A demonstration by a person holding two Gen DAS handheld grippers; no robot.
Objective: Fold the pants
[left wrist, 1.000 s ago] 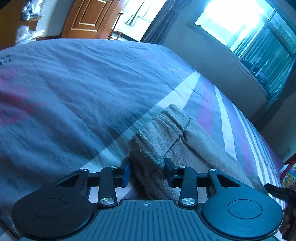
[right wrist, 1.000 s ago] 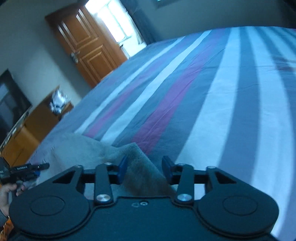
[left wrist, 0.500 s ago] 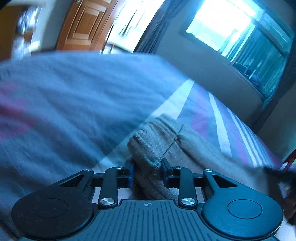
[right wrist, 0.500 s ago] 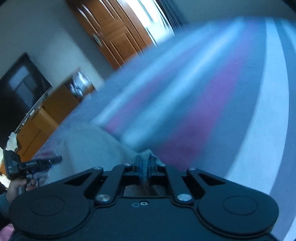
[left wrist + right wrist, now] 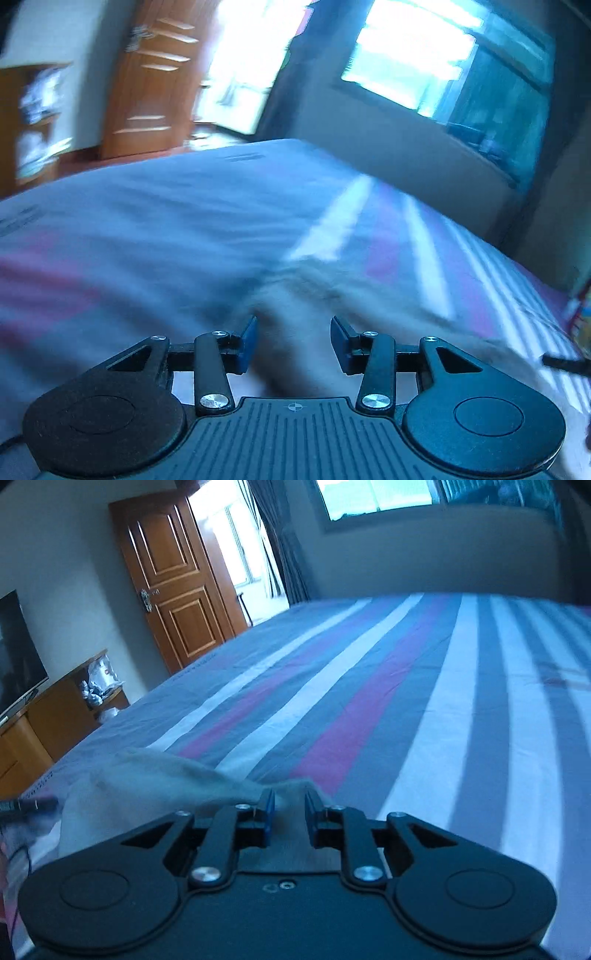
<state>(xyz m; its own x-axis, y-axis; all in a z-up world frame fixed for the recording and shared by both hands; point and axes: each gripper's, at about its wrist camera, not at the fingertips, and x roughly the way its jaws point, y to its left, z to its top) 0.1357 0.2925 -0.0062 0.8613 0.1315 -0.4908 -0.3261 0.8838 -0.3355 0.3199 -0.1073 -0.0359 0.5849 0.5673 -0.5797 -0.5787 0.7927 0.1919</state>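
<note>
The grey-beige fleece pants (image 5: 310,295) lie bunched on the near part of the striped bed (image 5: 406,701). The left tongs (image 5: 293,341) have just been opening and stand fairly wide, cloth between but unpinched; the right tongs (image 5: 289,818), narrow, have also just been opening over a cloth corner. Both should bite deeper, evenly, before lifting. The wooden door (image 5: 173,579) and cabinet (image 5: 55,716) stand well apart; nothing obstructs.

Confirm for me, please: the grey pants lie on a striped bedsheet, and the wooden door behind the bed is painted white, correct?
Not quite. The grey pants do lie on the striped bedsheet, but the door is brown varnished wood, not painted white. The right wrist view shows this most clearly; the left wrist view is blurred.
</note>
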